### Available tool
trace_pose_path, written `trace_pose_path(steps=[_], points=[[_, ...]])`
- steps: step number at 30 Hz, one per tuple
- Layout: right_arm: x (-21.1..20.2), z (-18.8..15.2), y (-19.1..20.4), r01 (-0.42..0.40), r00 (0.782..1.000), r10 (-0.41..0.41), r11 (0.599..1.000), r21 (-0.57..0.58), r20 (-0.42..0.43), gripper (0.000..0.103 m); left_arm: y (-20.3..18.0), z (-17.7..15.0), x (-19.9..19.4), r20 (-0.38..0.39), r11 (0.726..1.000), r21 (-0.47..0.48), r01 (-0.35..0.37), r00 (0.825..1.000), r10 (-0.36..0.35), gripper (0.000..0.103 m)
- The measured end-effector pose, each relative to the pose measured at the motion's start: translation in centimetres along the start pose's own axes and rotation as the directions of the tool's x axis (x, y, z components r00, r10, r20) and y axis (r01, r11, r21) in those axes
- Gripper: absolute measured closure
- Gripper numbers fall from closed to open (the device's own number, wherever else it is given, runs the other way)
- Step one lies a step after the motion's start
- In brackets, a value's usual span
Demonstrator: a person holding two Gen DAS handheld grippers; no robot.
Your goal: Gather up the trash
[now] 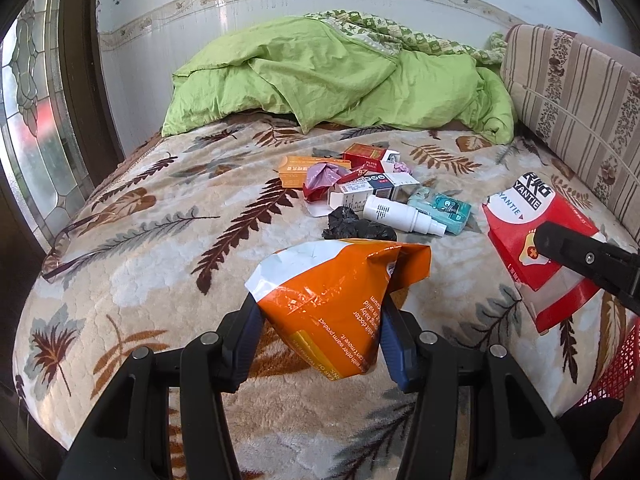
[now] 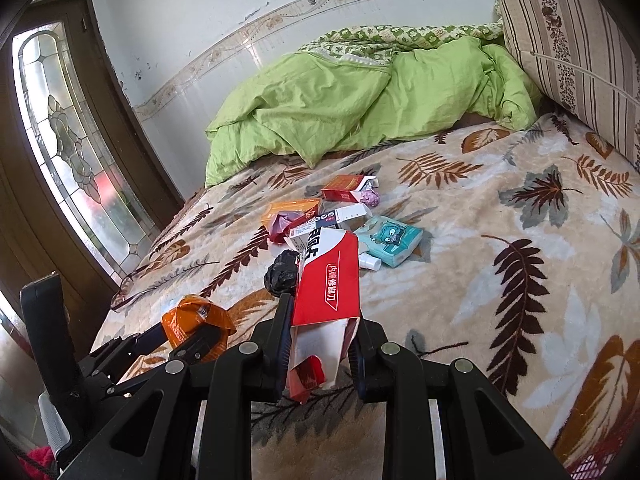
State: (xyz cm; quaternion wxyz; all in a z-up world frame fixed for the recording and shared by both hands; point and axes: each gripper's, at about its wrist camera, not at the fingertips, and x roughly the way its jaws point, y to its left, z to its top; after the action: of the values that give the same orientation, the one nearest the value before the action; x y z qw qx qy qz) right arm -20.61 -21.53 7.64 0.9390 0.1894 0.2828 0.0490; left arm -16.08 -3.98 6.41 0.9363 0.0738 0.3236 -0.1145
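My left gripper (image 1: 320, 312) is shut on a crumpled orange and white foil pouch (image 1: 332, 288) and holds it above the bed; the pouch also shows in the right wrist view (image 2: 196, 320). My right gripper (image 2: 320, 320) is shut on an opened red and white carton (image 2: 326, 280), which also shows at the right of the left wrist view (image 1: 532, 232). More trash lies mid-bed: a white spray bottle (image 1: 400, 214), a black bag (image 1: 356, 228), a teal tissue pack (image 1: 444, 210), a red box (image 1: 366, 156), an orange box (image 1: 298, 170) and a blue-white box (image 1: 372, 190).
The bed has a leaf-patterned blanket (image 1: 160, 208). A green duvet (image 1: 320, 76) is heaped at the far end. A striped cushion (image 1: 576, 92) stands on the right. A glass-panelled wooden door (image 2: 68, 152) is on the left. Something red and netted (image 1: 616, 368) sits at the bed's right edge.
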Motion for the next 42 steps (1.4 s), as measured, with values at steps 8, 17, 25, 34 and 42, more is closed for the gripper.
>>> trace_pose_path(steps=[8, 17, 25, 34, 42], points=[[-0.6, 0.3, -0.3, -0.016, 1.000, 0.016, 1.000, 0.013, 0.013, 0.077, -0.1, 0.4, -0.5, 0.007, 1.000, 0.011, -0.021, 1.000, 0.021, 0.051], [-1.2, 0.5, -0.2, -0.030, 0.999, 0.030, 0.999, 0.016, 0.021, 0.077, 0.4, 0.9, -0.7, 0.001, 0.999, 0.002, -0.044, 0.999, 0.044, 0.051], [-2.0, 0.8, 0.2, -0.045, 0.998, 0.045, 0.999, 0.015, 0.036, 0.077, 0.2, 1.3, -1.1, 0.011, 0.997, 0.006, -0.083, 0.997, 0.083, 0.051], [-2.9, 1.0, 0.3, -0.060, 0.997, 0.059, 0.998, 0.016, 0.054, 0.077, 0.9, 1.6, -1.3, 0.007, 0.992, -0.018, -0.122, 0.992, 0.122, 0.051], [-3.4, 1.1, 0.3, -0.066, 0.996, 0.065, 0.998, 0.019, 0.065, 0.077, 1.0, 1.6, -1.3, 0.008, 0.991, -0.014, -0.133, 0.991, 0.133, 0.051]])
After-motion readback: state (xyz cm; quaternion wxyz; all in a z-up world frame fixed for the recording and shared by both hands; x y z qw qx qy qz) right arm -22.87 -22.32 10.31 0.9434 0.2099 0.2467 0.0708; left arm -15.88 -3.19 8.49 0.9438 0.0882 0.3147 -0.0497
